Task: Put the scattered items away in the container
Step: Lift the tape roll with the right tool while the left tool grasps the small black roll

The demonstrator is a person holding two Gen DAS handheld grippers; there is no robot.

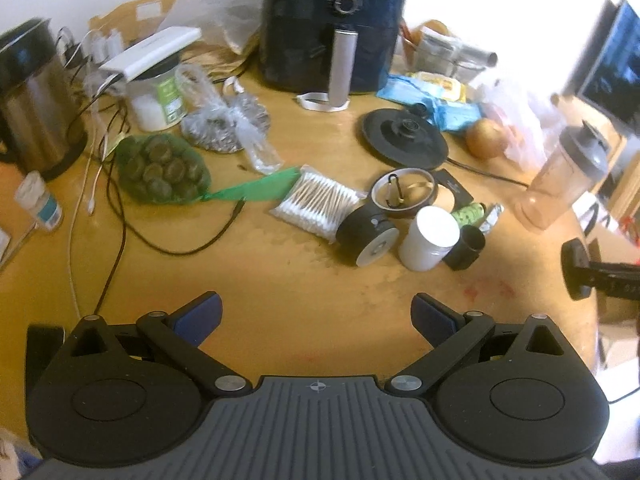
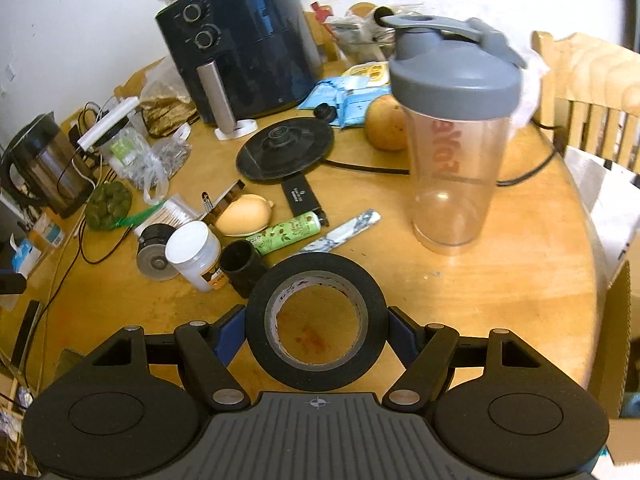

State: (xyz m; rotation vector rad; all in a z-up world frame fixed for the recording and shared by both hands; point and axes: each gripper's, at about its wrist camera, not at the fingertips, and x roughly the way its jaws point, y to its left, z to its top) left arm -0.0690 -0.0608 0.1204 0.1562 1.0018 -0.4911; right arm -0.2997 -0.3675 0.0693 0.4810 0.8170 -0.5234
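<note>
Right gripper [image 2: 316,330]: 2 fingers clamped on opposite sides of a black tape roll [image 2: 316,320], held flat just above the wooden counter [image 2: 500,280], bare wood visible through its core. Left gripper [image 1: 317,312]: fingers spread wide, nothing between them, over bare counter. Beyond, in a loose cluster: white jar [image 2: 194,254], black tube [image 2: 242,266], green printed tube [image 2: 286,232], cotton-swab pack [image 1: 316,202]; clear shaker bottle [image 2: 456,136] with grey lid upright at right; dark air fryer [image 2: 240,56] farthest back.
</note>
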